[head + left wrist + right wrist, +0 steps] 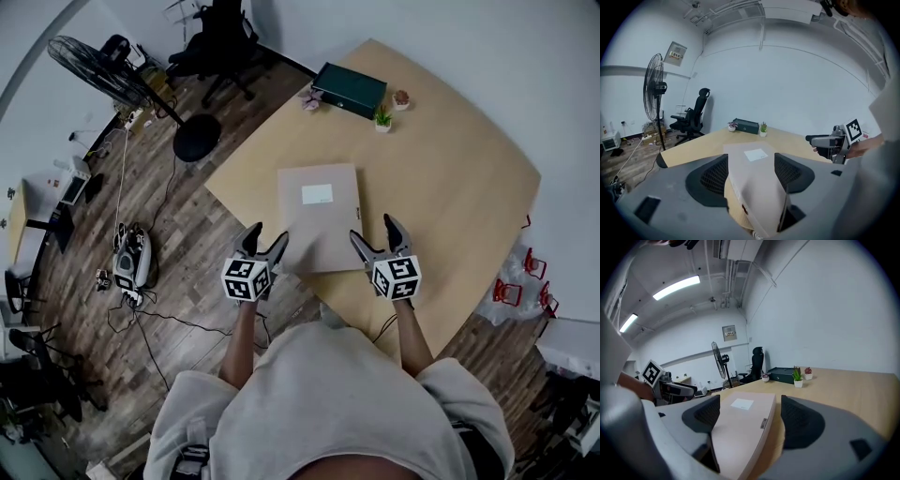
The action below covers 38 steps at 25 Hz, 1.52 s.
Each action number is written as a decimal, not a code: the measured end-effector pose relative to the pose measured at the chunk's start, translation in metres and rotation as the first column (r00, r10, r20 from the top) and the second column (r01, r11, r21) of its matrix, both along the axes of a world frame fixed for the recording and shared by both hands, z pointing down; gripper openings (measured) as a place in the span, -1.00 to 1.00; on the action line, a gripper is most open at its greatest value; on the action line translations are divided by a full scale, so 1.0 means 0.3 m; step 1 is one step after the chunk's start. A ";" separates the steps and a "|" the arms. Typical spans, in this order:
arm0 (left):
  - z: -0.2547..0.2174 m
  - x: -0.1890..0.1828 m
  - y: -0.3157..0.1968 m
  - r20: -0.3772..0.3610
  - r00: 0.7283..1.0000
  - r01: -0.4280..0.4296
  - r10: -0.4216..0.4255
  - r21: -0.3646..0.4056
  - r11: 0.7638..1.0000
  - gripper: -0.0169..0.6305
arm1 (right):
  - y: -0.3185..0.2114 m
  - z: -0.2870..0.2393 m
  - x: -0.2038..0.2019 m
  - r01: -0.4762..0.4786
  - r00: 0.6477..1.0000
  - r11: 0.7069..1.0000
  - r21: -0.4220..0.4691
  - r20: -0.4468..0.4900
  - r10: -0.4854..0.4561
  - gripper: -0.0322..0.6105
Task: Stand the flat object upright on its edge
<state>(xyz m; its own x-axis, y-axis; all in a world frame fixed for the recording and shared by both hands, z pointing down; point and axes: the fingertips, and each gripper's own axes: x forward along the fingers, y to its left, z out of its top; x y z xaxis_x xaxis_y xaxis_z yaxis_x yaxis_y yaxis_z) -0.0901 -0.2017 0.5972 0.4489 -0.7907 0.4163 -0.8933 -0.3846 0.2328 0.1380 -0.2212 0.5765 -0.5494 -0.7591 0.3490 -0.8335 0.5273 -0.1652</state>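
A flat beige file box (319,216) with a white label (317,194) lies flat on the wooden table (450,178), its near edge close to the table's front corner. My left gripper (266,240) is at the box's near left corner, open, with its inner finger against that corner. At the near right corner my right gripper (373,232) is open too. In the left gripper view the box (757,187) runs between the two spread pads (711,176). The right gripper view shows the box (740,432) between its pads (799,420) the same way, neither pressing.
A dark green box (349,89) and small potted plants (382,119) stand at the table's far corner. On the wood floor to the left are a standing fan (98,70), an office chair (220,42) and cables (131,258). Red items (520,281) lie at the right.
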 end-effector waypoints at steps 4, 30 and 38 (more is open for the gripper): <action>0.025 0.003 -0.032 -0.014 0.999 0.031 -0.031 -0.034 0.999 -0.05 | -0.022 0.046 0.008 0.001 1.000 0.999 -0.033 0.018 0.000 0.33; 0.244 -0.015 -0.207 -0.114 0.989 -0.114 0.094 -0.187 0.976 -0.03 | -0.134 0.203 -0.022 -0.113 0.994 0.969 -0.220 -0.034 0.108 0.40; 0.295 -0.017 -0.237 -0.148 0.984 -0.131 0.098 -0.229 0.965 0.05 | -0.185 0.293 -0.059 -0.074 0.997 0.951 -0.299 -0.024 0.070 0.44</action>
<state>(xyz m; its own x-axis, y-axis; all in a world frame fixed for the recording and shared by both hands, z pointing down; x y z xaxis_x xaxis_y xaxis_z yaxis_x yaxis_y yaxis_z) -0.0951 -0.2729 0.6858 0.5950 -0.6166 0.5155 -0.8010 -0.4016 0.4440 0.1201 -0.2766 0.6642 -0.4911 -0.6560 0.5731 -0.8705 0.3941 -0.2948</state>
